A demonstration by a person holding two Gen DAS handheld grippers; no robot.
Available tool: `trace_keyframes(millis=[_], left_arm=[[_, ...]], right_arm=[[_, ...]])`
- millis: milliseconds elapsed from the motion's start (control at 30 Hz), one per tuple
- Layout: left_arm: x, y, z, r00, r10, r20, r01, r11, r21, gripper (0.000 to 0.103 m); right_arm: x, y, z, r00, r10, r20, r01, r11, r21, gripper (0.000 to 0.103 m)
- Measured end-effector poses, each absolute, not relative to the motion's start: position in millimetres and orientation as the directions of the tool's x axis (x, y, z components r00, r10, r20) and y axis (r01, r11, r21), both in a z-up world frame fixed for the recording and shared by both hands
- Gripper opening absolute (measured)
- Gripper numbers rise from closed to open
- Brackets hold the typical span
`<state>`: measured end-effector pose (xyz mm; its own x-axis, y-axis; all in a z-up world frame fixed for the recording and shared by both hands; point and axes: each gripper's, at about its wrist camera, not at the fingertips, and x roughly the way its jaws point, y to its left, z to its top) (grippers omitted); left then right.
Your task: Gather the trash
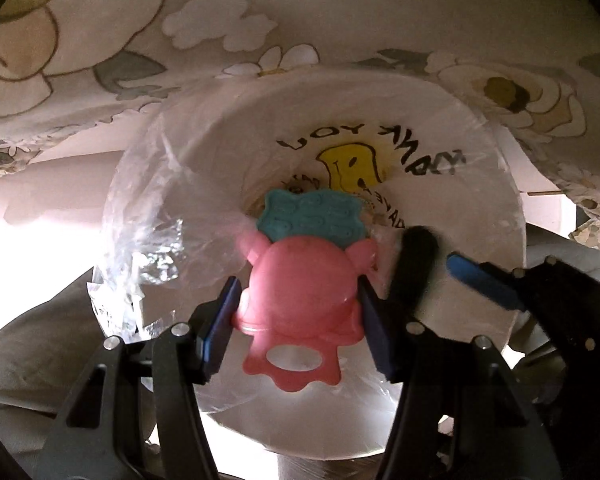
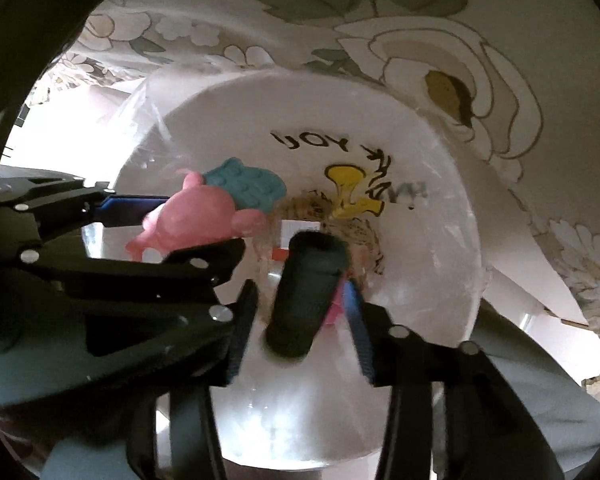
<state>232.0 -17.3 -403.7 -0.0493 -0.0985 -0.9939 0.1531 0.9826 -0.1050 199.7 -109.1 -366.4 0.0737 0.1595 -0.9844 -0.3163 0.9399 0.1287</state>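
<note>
Gripping pink toy [image 1: 300, 280] (left claw [image 1: 298, 308]), over bin [image 1: 460, 280]

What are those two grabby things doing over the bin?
A person holds a gripper in each hand above a white bin lined with a plastic bag. The left gripper pinches a pink and teal toy between its fingers. The right gripper has a dark cylinder between its fingers, and it looks loose, with a gap on one side. Both items hang over the bin's opening, ready to drop in.
</note>
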Motion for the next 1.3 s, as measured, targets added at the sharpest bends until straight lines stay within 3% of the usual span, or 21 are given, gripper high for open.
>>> trace_keyframes(millis=[100,800,1067,1300], left_arm=[[231.4,-19.0,-402.1,-0.038,-0.086,-0.996,0.154,0.984,-0.091,0.064],[218.3,-5.8,-368.4,-0.002,-0.073,-0.997,0.129,0.989,-0.073,0.065],[200.6,10.3,-310.7,0.131,-0.056,-0.990,0.118,0.992,-0.041,0.065],[180.4,28.6,-240.1,0.250,-0.034,-0.968,0.082,0.997,-0.014,0.065]], right_arm=[[199.6,-109.2,-369.0,0.069,0.161,-0.984,-0.307,0.942,0.133,0.064],[189.2,-115.8,-341.8,0.126,0.134,-0.983,-0.283,0.954,0.094,0.064],[174.3,-128.6,-306.2,0.169,0.162,-0.972,-0.275,0.955,0.111,0.064],[152.1,-135.6,-238.6,0.263,0.199,-0.944,-0.300,0.947,0.116,0.064]])
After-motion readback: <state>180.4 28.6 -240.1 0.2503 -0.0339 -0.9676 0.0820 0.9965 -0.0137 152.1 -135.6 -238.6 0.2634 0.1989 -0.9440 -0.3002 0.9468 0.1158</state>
